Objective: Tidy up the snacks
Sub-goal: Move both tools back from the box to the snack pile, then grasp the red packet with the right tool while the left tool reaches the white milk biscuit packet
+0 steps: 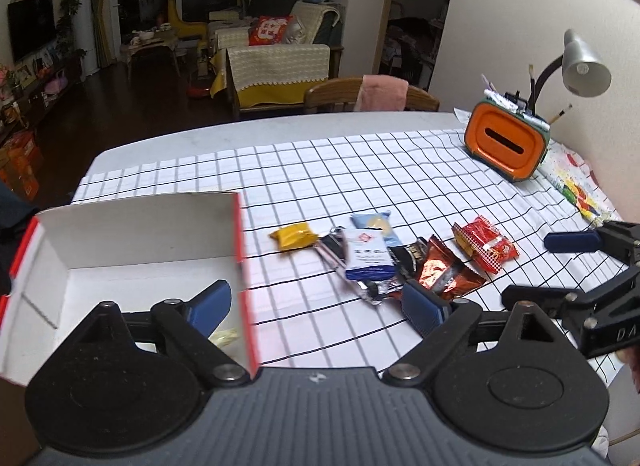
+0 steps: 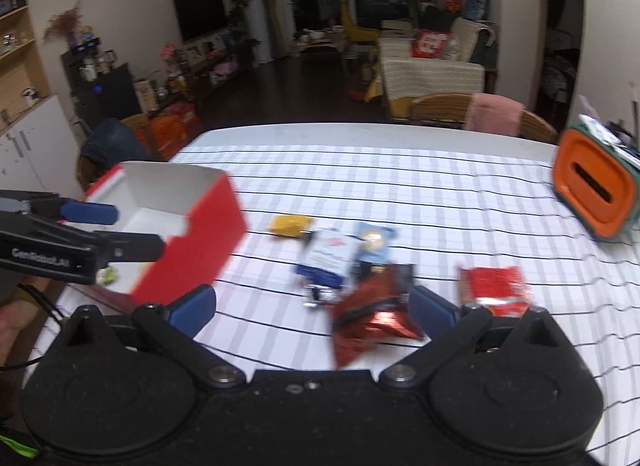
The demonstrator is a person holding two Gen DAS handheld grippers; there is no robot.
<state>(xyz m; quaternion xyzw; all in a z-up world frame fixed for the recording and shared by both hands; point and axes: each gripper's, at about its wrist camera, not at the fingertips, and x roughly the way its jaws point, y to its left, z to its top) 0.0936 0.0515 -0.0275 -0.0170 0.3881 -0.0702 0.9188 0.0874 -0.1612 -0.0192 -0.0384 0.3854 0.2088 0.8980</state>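
A red box with a white inside (image 1: pixel 132 242) (image 2: pixel 192 221) stands open at the table's left; a small pale snack (image 1: pixel 226 336) lies in it. My left gripper (image 1: pixel 316 306) (image 2: pixel 132 229) is open and empty, its left finger over the box. Snack packets lie mid-table: a yellow one (image 1: pixel 294 234) (image 2: pixel 290 224), a blue-and-white one (image 1: pixel 366 254) (image 2: pixel 328 256), a light blue one (image 1: pixel 378 225), a shiny copper one (image 1: pixel 444 272) (image 2: pixel 372 314) and a red one (image 1: pixel 486 244) (image 2: pixel 494 290). My right gripper (image 2: pixel 312 312) (image 1: pixel 536 266) is open and empty, just before the copper packet.
A white tablecloth with a black grid (image 1: pixel 360 169) covers the table. An orange holder (image 1: pixel 506 141) (image 2: pixel 596 189) with pens and a grey desk lamp (image 1: pixel 582 65) stand at the far right. A wooden chair with a pink cloth (image 1: pixel 376 95) is behind the table.
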